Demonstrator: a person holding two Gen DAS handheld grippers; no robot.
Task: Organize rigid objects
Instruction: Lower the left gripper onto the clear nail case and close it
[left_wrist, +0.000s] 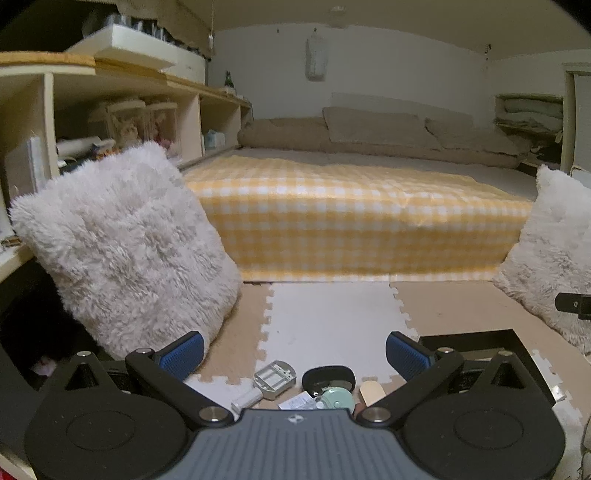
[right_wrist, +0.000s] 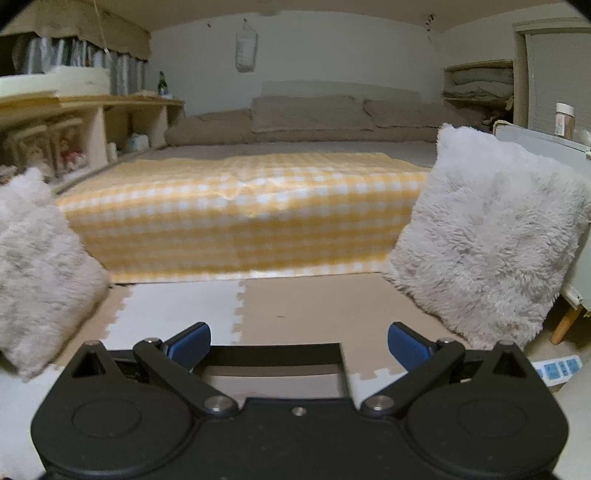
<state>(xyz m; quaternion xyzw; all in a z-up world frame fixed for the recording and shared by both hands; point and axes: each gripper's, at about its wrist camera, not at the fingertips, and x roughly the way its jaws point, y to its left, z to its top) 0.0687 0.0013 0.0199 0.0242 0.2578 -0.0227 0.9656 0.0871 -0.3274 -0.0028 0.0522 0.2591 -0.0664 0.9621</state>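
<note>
A low bed (left_wrist: 351, 206) under a yellow checked cover fills the middle of the room, with tan pillows (left_wrist: 373, 127) along the wall behind it. A fluffy white cushion (left_wrist: 125, 243) leans at the left against open shelves (left_wrist: 122, 110), and a second fluffy cushion (right_wrist: 491, 236) stands at the right; neither blocks the floor between them. The foam floor mat (left_wrist: 328, 317) is made of white and beige puzzle tiles.

A small heap of hard things lies on the mat just below the left tongs (left_wrist: 294, 354): a grey plastic holder (left_wrist: 275, 378), a black oval case (left_wrist: 328, 378), a pale green round piece (left_wrist: 337, 398), a white tube (left_wrist: 246, 400) and a tan stick (left_wrist: 371, 392) (several partly hidden by the tool's body). A black tray (right_wrist: 277, 356) lies flat under the right tongs (right_wrist: 298, 343), and a white power strip (right_wrist: 557, 369) lies at the far right.

Both tongs stand wide apart, blue pads (left_wrist: 184, 354) bare, holding and touching nothing.
</note>
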